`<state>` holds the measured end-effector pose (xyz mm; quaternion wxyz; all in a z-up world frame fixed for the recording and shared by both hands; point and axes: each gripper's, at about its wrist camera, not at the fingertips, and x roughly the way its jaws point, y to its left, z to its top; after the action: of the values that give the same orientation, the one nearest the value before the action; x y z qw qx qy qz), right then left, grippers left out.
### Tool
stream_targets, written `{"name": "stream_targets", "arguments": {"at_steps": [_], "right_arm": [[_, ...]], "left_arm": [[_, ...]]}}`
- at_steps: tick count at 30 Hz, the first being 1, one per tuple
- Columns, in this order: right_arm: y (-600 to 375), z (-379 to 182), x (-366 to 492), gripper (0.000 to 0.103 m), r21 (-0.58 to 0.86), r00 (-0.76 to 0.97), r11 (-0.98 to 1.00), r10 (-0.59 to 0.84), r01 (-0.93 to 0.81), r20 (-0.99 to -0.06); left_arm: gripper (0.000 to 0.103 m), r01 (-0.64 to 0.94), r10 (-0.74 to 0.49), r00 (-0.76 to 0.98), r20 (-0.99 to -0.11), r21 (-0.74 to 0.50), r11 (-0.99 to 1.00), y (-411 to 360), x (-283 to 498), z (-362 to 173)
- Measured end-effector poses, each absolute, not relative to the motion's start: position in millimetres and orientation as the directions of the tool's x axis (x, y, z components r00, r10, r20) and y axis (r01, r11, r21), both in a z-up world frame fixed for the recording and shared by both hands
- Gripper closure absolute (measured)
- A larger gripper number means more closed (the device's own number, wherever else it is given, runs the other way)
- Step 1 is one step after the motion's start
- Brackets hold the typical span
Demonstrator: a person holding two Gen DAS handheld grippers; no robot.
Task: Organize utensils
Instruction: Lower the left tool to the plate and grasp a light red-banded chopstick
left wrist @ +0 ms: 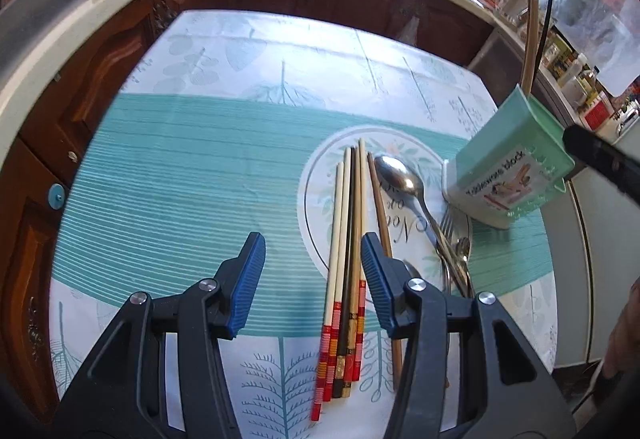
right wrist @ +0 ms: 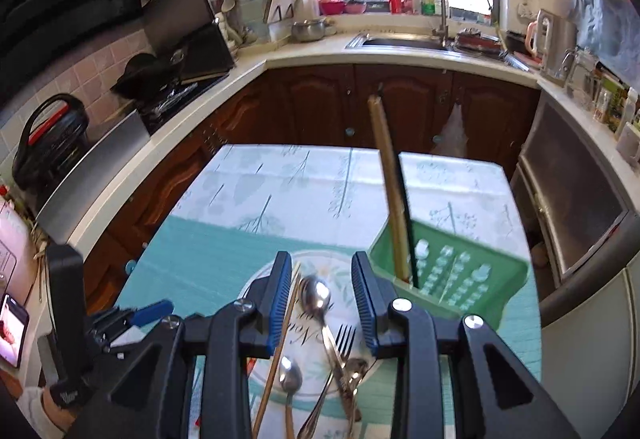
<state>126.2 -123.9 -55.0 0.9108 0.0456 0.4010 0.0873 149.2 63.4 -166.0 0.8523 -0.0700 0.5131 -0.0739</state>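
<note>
A bundle of red-ended chopsticks (left wrist: 348,259) lies on the tablecloth, with a single brown chopstick (left wrist: 380,215), a steel spoon (left wrist: 400,175) and a fork (left wrist: 448,227) to its right. My left gripper (left wrist: 312,243) hovers open over the bundle, which lies closer to its right finger. The mint-green utensil holder (left wrist: 508,167) stands at the right with two chopsticks (left wrist: 530,47) upright in it. My right gripper (right wrist: 320,263) is open above the spoon (right wrist: 316,295), with nothing between its fingers. The holder (right wrist: 460,271), just right of it, carries a brown chopstick (right wrist: 388,179) and a black one (right wrist: 406,219).
More spoons (right wrist: 290,375) and a fork (right wrist: 344,339) lie in a loose pile under the right gripper. The table (left wrist: 180,179) wears a teal and white cloth. Dark wooden cabinets (right wrist: 320,107) and a counter with a sink (right wrist: 400,39) ring the table.
</note>
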Motion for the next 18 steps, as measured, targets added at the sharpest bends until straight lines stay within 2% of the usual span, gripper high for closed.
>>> {"name": "stream_targets", "arguments": {"at_steps": [2,5,10,18], "right_arm": [[-120,-67,122,0.072,0.179,0.632,0.975,0.22,-0.13,-0.743],[-115,-86,121,0.072,0.194,0.587,0.972,0.236,-0.134,-0.775],[-111,-117,125,0.072,0.254,0.493,0.959,0.281,-0.123,-0.824],[-115,-148,130,0.072,0.309,0.407,0.948,0.313,-0.077,-0.858]], "left_arm": [[0.066,0.074,-0.218,0.418,-0.882,-0.207,0.976,62,153,-172],[0.074,0.108,-0.251,0.337,-0.907,-0.228,0.968,59,160,-185],[0.076,0.146,-0.236,0.271,-0.933,-0.203,0.968,51,167,-200],[0.085,0.162,-0.245,0.171,-0.954,-0.219,0.962,41,190,-221]]}}
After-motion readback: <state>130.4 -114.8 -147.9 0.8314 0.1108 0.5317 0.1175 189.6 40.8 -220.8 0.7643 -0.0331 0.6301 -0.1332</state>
